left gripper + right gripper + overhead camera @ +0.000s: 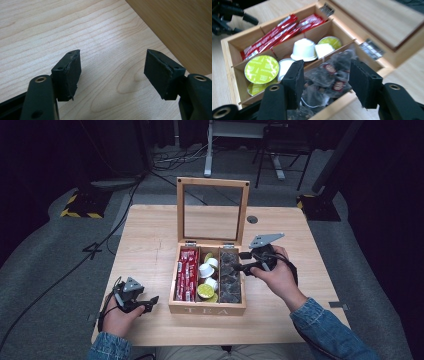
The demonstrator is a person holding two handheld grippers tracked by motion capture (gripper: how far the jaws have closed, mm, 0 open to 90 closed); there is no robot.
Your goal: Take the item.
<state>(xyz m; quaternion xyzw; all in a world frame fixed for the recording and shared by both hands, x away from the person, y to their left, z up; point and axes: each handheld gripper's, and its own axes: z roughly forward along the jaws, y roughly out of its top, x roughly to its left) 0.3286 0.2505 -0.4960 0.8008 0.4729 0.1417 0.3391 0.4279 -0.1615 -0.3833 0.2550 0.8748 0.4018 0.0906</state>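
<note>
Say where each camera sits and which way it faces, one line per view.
High view: above the person's side, looking down on the pale wooden table; forearms, both grippers.
Left gripper view: rides the left gripper, facing bare tabletop; open jaws.
Right gripper view: rides the right gripper, facing dark tea bags.
Shared: high and right views show the open wooden tea box.

A light wooden tabletop [150, 235] stands on grey carpet [45, 265]; black cables [75, 265] trail left, metal desk legs [208, 155] stand far behind, and the surroundings are dark.

The light wooden table [150, 240] carries one open wooden tea box [207, 309]. The box stands at the table's near centre.
</note>
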